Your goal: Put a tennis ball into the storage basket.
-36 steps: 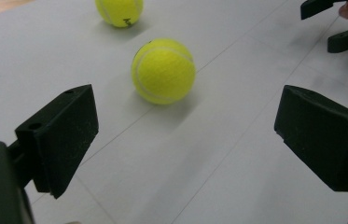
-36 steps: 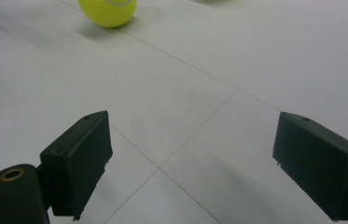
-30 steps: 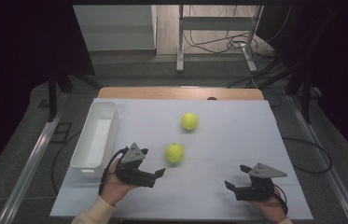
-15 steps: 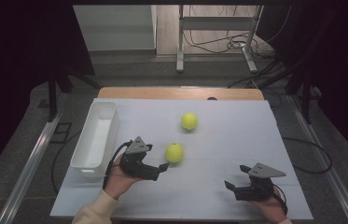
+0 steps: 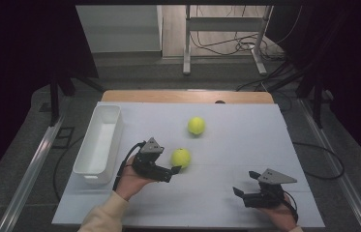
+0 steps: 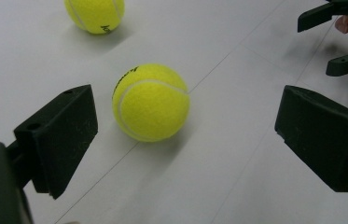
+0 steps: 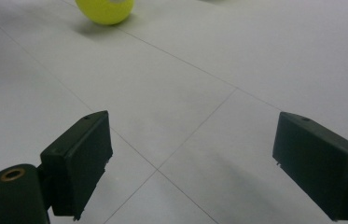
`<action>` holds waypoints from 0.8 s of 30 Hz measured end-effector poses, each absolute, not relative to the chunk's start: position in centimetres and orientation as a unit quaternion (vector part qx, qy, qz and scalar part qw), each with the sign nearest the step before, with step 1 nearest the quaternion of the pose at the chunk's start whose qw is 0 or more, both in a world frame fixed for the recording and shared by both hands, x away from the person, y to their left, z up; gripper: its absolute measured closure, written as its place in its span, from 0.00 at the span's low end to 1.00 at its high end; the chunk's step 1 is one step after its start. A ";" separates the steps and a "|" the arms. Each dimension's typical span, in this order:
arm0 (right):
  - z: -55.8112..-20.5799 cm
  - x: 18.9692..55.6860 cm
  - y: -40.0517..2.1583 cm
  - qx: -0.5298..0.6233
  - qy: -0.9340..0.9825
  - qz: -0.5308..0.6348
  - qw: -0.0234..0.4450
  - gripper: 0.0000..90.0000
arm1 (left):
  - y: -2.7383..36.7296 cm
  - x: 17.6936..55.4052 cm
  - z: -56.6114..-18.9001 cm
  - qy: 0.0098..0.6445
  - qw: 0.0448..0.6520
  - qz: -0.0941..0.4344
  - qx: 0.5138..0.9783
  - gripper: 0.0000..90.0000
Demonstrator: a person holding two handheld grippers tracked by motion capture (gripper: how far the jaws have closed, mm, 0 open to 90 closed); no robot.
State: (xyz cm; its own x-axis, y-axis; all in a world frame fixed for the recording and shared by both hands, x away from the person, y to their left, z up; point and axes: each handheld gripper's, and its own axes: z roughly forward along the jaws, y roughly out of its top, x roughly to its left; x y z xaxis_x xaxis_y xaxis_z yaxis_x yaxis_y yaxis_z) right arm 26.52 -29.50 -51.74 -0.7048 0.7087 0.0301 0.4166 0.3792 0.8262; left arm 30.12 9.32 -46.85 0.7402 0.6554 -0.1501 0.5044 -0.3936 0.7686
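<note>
Left gripper [image 5: 174,170], jaws wide, flanks the near tennis ball [image 5: 181,157] at mid-table [image 5: 246,140], without contact. Ball likely handles light, springy, felt-grippy but rolls freely; clamp across its widest middle. Right gripper [image 5: 238,191] rests open near the front edge.

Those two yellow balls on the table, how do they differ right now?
The near tennis ball lies right in front of the left gripper, between the lines of its open jaws; the far tennis ball lies alone, farther up the table, away from both grippers. In the left gripper view the near ball shows its white seam, the far one black print. Both are yellow-green, alike in size, and rest untouched on the table.
</note>
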 end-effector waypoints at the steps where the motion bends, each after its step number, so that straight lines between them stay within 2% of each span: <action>1: -51.7 26.5 -29.5 0.346 0.813 0.436 0.167 0.13 | 9.2 30.3 -46.9 0.350 0.423 0.089 0.831 0.07; 24: -51.8 26.6 -29.5 0.349 0.813 0.434 0.170 0.13 | 7.1 32.8 -47.9 0.352 0.404 0.083 0.840 0.07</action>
